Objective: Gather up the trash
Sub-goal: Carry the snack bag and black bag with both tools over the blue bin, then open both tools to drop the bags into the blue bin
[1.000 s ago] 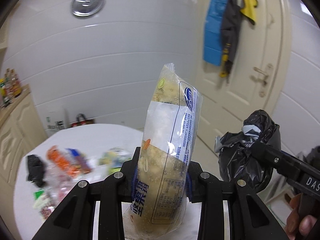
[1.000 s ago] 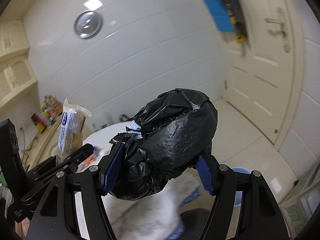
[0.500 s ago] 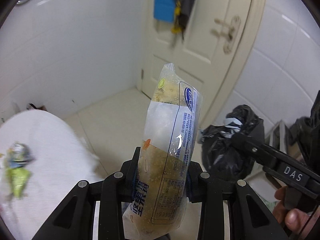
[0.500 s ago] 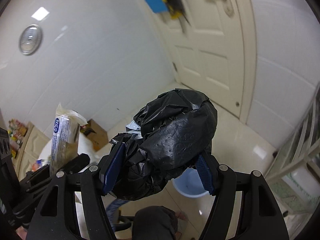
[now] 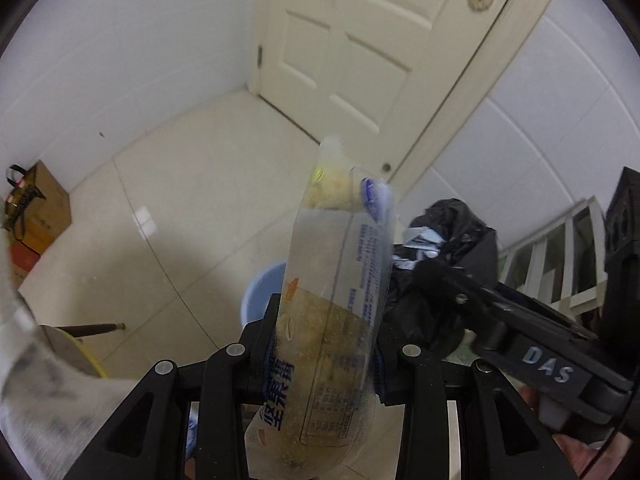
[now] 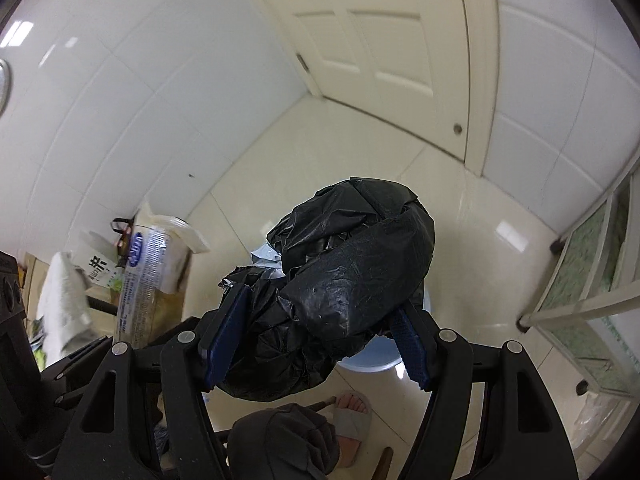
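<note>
My left gripper point(image 5: 328, 320) has a clear snack packet point(image 5: 340, 280) with blue print upright between its pads; its jaws are opening, and the packet still fills the gap. Just to the right, my right gripper point(image 6: 316, 320) has a crumpled black trash bag point(image 6: 352, 272) between its blue pads point(image 6: 224, 332); these jaws are opening too, with the bag touching both pads. A light blue bin point(image 5: 260, 292) stands on the floor under both grippers, mostly hidden behind the packet and the black bag point(image 5: 452, 232). Its rim point(image 6: 372, 360) shows below the bag.
A cream door point(image 5: 360, 40) closes the far corner of the tiled floor. A cardboard box point(image 5: 40, 208) sits by the left wall. A white-clothed table point(image 5: 24, 360) is at the left, a white rack point(image 6: 592, 280) at the right. A person's sandalled foot point(image 6: 352, 420) is near the bin.
Both views have swung away from the table and wall and tipped down toward the floor. The blue bin has come into view beneath the grippers. The packet now leans slightly.
</note>
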`<state>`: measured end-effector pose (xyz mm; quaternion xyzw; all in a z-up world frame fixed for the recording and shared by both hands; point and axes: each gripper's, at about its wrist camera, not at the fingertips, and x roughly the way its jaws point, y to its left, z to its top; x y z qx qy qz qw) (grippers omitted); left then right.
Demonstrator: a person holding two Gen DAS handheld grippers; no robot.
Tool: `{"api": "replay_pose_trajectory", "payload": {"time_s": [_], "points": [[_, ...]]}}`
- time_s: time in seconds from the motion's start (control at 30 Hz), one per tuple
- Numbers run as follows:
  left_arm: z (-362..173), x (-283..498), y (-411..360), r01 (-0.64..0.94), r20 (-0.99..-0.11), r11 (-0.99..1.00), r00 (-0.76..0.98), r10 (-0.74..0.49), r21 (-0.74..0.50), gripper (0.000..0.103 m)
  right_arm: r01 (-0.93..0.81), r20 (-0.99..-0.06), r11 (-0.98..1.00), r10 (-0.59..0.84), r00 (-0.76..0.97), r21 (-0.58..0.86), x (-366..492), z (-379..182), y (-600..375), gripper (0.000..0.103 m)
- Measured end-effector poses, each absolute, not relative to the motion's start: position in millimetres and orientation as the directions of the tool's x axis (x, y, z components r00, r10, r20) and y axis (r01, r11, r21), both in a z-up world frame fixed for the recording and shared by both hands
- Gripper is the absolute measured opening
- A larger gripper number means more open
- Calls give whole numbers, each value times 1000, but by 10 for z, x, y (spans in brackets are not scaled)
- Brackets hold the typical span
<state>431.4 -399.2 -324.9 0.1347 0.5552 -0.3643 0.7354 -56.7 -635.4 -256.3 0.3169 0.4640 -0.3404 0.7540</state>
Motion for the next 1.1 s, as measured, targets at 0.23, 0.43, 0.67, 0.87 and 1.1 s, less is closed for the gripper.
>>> {"api": "replay_pose_trajectory", "payload": {"time_s": [0.23,0.43,0.67,0.87,1.1], "points": [[-3259,4622,-4309,692,-927,710,173,-334,-127,87,846,-921,496,-203,334,197,-655,-2800,-6591,89],[-3075,4805,-4236,695,-913,716,246,-325,-68,94,862,-919,472,-227,323,186,-693,-2787,-6614,103],[-2654,4766,-4006,699,-875,713,315,-369,-49,99,869,-911,465,-264,318,168,-775,-2592,-6422,103],[-2262,4418,-3488,693,-823,719,380,-422,-49,101,851,-883,496,-306,357,172,-761,-2236,-6125,103],[-1826,3693,-2985,662,-753,747,462,-468,-57,102,810,-831,560,-357,427,176,-647,-1699,-5731,103]]}}
